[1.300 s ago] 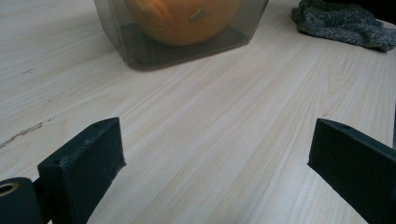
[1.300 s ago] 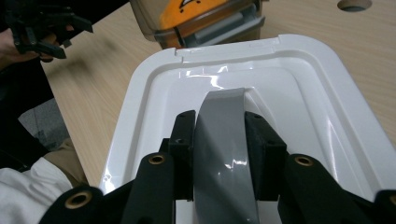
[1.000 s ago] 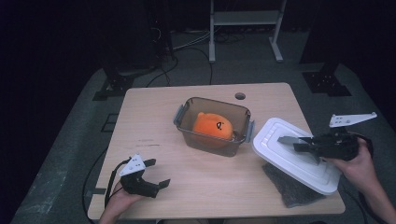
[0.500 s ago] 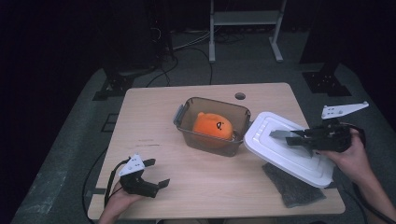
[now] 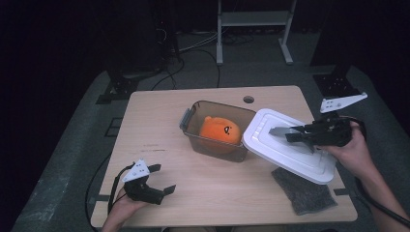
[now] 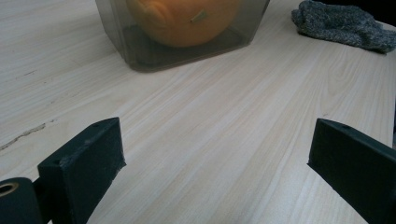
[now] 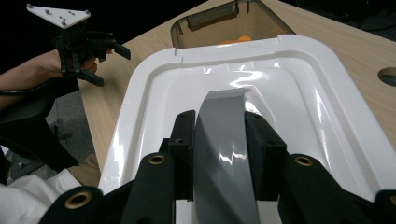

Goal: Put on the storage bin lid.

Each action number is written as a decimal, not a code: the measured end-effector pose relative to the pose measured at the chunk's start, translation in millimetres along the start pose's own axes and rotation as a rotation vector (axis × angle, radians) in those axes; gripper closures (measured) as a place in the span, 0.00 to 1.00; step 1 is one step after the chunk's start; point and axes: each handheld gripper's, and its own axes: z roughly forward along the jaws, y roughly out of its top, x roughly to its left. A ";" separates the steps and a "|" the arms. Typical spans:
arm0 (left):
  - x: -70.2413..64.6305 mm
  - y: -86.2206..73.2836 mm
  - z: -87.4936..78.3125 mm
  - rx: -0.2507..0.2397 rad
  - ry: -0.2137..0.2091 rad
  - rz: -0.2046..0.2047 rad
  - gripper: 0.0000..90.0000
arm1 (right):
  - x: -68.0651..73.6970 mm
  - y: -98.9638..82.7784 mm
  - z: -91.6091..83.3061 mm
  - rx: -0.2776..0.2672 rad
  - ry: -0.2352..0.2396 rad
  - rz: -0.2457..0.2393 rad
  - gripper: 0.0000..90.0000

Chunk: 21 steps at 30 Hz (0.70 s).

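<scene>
- Light wood table (image 5: 217,193) in a dark room; grey floor around it, a white stand (image 5: 251,19) behind.
- White lid (image 5: 270,140) is held tilted above the table's right side; its left edge sits at the right rim of the clear container (image 5: 193,113), whether touching cannot be told.
- Right gripper (image 7: 219,140) is clamped on the lid's grey handle (image 7: 219,121), one jaw on each side of the strip; right hand (image 5: 355,152) behind it.
- Container stands mid-table, uncovered; orange plush toy (image 5: 220,131) inside, face mark up.
- Grey cloth (image 5: 302,191) lies flat near the front right corner, partly under the raised lid.
- Left gripper (image 5: 157,181) hovers low at the front left, well apart from the container; jaws wide apart, nothing between them, bare wood below.
</scene>
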 end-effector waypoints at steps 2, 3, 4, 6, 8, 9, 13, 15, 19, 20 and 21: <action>0.0 0.1 -0.1 -0.001 -0.001 -0.002 0.03 | -0.3 4.6 3.1 0.000 0.005 -0.008 0.73; -0.1 0.0 0.1 -0.003 0.000 -0.001 0.03 | -0.4 6.9 4.6 0.002 0.008 -0.009 0.73; -0.1 0.0 0.2 -0.003 -0.002 0.000 0.03 | -0.7 9.1 6.3 0.002 0.010 -0.012 0.73; -0.2 0.0 0.6 -0.002 -0.001 0.002 0.03 | -1.5 13.3 9.3 0.006 0.015 -0.019 0.73; 0.1 0.1 0.3 -0.002 -0.004 0.000 0.03 | -2.1 17.4 11.8 0.009 0.020 -0.022 0.73; 0.1 0.1 0.3 -0.001 -0.004 0.001 0.03 | -2.4 19.3 13.1 0.007 0.022 -0.024 0.73; 0.0 0.1 0.2 -0.001 -0.005 0.002 0.03 | -3.3 26.8 17.7 0.007 0.032 -0.034 0.73; 0.1 0.1 0.2 -0.002 -0.006 0.000 0.03 | -3.5 30.4 20.3 0.007 0.035 -0.040 0.73; 0.1 0.2 0.3 -0.002 -0.006 0.001 0.03 | -4.0 37.7 26.1 0.011 0.043 -0.049 0.73; 0.1 0.3 0.3 -0.002 -0.007 0.000 0.03 | -4.2 39.1 27.4 0.010 0.044 -0.052 0.73; -0.1 0.3 0.4 -0.003 -0.007 0.001 0.03 | -4.3 40.8 28.8 0.011 0.045 -0.054 0.73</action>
